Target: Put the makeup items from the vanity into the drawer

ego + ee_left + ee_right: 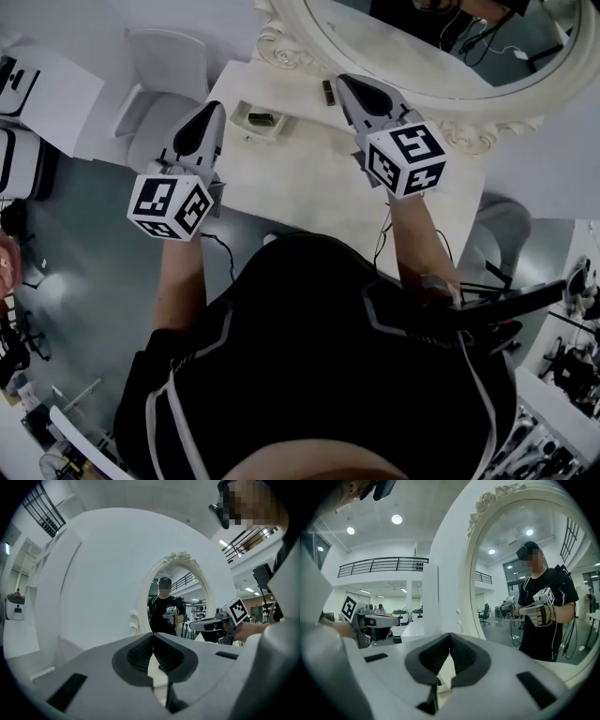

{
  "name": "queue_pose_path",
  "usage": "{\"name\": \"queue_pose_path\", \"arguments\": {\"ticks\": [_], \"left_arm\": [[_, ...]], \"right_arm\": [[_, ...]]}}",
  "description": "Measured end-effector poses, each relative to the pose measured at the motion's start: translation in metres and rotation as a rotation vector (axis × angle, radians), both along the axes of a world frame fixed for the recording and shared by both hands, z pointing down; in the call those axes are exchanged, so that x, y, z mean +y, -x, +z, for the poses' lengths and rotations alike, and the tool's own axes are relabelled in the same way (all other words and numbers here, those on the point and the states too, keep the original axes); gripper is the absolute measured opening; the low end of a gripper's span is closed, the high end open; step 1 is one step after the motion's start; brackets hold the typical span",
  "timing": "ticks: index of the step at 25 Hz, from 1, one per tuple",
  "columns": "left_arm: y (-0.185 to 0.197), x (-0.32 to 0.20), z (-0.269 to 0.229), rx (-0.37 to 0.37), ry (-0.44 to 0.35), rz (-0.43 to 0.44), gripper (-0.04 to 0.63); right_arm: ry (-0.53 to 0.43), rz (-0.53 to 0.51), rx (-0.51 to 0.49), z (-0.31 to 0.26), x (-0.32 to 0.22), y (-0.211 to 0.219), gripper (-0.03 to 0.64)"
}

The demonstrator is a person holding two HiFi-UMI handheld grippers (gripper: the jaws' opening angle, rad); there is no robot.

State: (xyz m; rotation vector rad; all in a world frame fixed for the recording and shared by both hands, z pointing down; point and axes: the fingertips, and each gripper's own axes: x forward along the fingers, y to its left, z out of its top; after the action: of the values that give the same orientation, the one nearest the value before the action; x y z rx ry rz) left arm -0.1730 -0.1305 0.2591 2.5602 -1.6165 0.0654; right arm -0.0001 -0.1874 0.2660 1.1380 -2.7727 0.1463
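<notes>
A white vanity top (pixel 300 178) stands under an ornate oval mirror (pixel 281 42). On it lie a small pale tray with a dark item (pixel 261 119) and a slim dark item (pixel 328 91) near the mirror's frame. My left gripper (pixel 214 108) hovers over the vanity's left edge, jaws shut and empty; in its own view the pads (pixel 140 654) meet with nothing between. My right gripper (pixel 345 80) hangs above the back of the top near the slim item, also shut and empty (pixel 450 637). No drawer shows in any view.
A white chair (pixel 159 75) stands left of the vanity, and a grey seat (pixel 502 230) to its right. White cabinets (pixel 47 94) sit at the far left on the grey floor. The mirror (pixel 525 597) reflects the person holding both grippers.
</notes>
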Motion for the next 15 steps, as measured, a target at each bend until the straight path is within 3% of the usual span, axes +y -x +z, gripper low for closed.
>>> {"name": "queue_pose_path", "arguments": {"ticks": [7,15], "left_arm": [[0.019,0.005,-0.023,-0.001,-0.062,-0.087,0.005],[0.016,0.005,-0.02,0.002,-0.061,-0.086,0.004]], "right_arm": [[-0.05,0.0,0.018,-0.016,0.0,0.007,0.005],[-0.044,0.014,0.028,-0.017,-0.001,0.003,0.003]]}}
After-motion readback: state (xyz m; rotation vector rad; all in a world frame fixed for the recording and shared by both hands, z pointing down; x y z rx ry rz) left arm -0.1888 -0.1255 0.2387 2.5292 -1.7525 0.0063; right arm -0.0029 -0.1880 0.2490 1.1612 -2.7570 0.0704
